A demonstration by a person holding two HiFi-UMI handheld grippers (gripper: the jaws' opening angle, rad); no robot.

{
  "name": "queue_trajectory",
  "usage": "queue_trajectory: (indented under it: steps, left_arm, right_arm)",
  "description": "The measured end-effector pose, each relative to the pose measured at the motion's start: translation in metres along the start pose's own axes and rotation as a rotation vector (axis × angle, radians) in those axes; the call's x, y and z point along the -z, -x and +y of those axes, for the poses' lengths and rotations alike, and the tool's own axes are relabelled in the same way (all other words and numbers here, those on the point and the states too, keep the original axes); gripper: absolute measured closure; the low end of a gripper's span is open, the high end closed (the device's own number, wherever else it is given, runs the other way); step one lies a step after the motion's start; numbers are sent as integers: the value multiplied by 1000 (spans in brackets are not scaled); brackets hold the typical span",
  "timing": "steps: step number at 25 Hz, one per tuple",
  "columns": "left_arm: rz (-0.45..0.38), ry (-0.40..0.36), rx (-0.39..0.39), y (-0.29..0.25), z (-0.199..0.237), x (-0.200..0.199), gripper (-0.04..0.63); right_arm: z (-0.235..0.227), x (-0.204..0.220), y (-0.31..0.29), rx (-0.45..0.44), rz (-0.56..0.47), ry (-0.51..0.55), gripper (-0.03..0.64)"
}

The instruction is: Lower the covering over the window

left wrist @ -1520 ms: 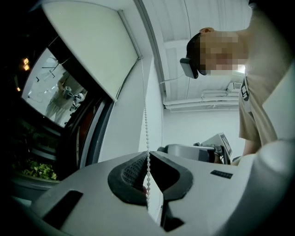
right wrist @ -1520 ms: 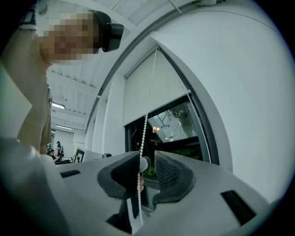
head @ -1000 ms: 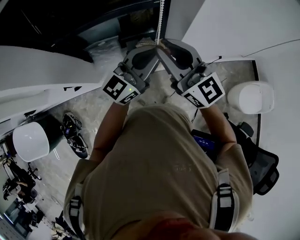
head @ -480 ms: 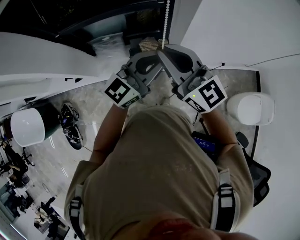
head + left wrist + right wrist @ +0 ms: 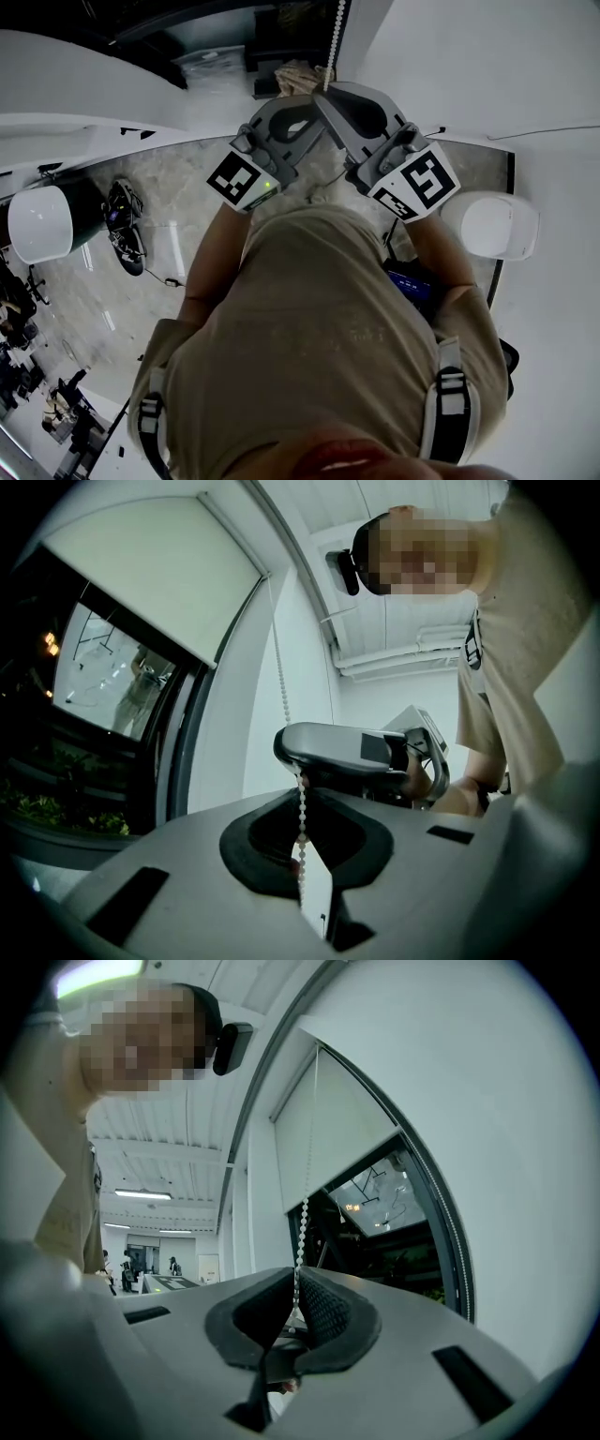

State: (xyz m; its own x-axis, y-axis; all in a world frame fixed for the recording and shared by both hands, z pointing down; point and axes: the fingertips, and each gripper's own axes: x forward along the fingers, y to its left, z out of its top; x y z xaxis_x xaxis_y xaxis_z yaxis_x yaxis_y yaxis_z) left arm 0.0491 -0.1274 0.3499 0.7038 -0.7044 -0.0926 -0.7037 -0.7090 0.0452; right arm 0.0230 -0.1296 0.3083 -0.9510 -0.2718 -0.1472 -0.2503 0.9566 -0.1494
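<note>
A white bead chain hangs beside the dark window. Both grippers meet on it in the head view. My left gripper is shut on the chain, which runs down into its closed jaws. Just above it my right gripper shows as a grey fingertip around the same chain. Its jaws are closing, and the chain is pinched between the ribbed pads. The white roller blind covers only the upper part of the window.
A white wall stands right of the chain and a white sill ledge runs left. Round white seats and a black chair sit on the marbled floor below. People stand far off in the room.
Both grippers have stayed together on the chain and sit slightly higher in the head view. The floor and seats below have slid as the head camera shifted.
</note>
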Motion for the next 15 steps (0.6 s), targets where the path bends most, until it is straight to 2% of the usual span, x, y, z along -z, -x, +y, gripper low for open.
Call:
queue_trajectory:
  steps: [5,12,15]
  left_arm:
    - [30,-63,-10,0,-12,-1,572]
    - [65,-149,23,16,-11,-5,571]
    - [57,-128,27,24,-7,-6,571]
  right_arm:
    - [7,-1,8,-26,14,-21,594]
    - [17,-1,-4,-35,55,-1,597]
    - [22,2,-12,-25,69,16,600]
